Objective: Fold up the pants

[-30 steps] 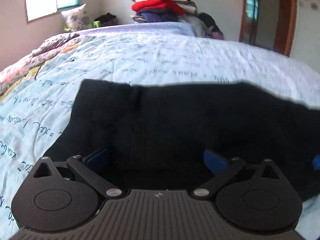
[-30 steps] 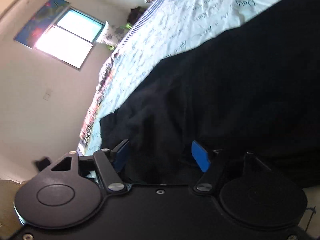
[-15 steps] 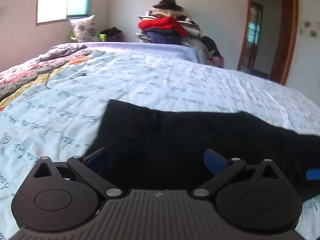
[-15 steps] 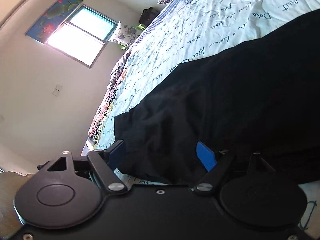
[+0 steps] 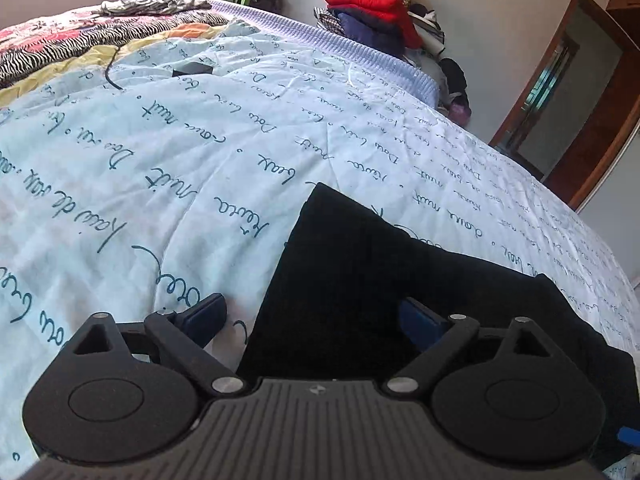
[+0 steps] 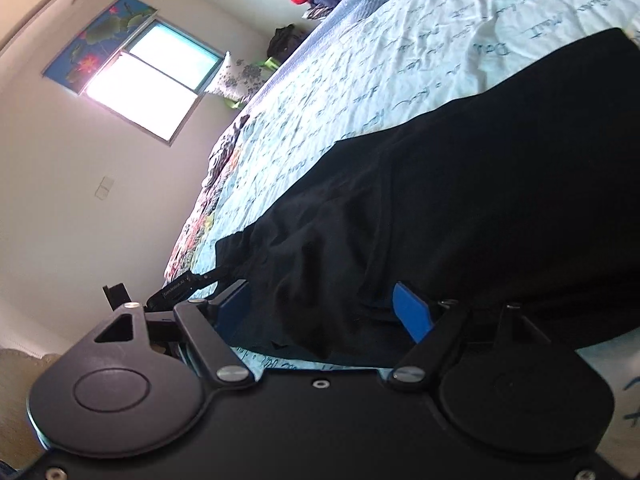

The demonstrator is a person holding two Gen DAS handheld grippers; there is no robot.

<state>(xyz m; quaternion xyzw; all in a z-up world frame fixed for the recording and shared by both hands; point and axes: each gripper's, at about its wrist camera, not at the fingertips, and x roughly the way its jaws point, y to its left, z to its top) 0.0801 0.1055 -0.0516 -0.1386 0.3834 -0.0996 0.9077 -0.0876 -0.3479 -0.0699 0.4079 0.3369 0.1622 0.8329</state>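
Black pants (image 5: pixel 384 280) lie flat on a light blue bedspread with script writing (image 5: pixel 160 184). My left gripper (image 5: pixel 316 316) is open, low over the pants' left end; one finger is over the bedspread, the other over the cloth. In the right wrist view the pants (image 6: pixel 480 184) fill the middle and right. My right gripper (image 6: pixel 324 304) is open with the pants' near edge between its blue pads (image 6: pixel 412 312), apart from the cloth. The other gripper's finger (image 6: pixel 180 288) shows at the pants' far end.
A pile of folded clothes with a red jacket (image 5: pixel 372 8) stands beyond the bed's far edge. A zebra-and-flower quilt (image 5: pixel 72 40) and a small black item (image 5: pixel 192 69) lie at the far left. A wooden door (image 5: pixel 572 112) is at right, a window (image 6: pixel 156 80) on the wall.
My left gripper has swung left and tilted, so the pants' left end now sits between its fingers. My right gripper has drawn back slightly; more of the pants and bed shows. Both stay open.
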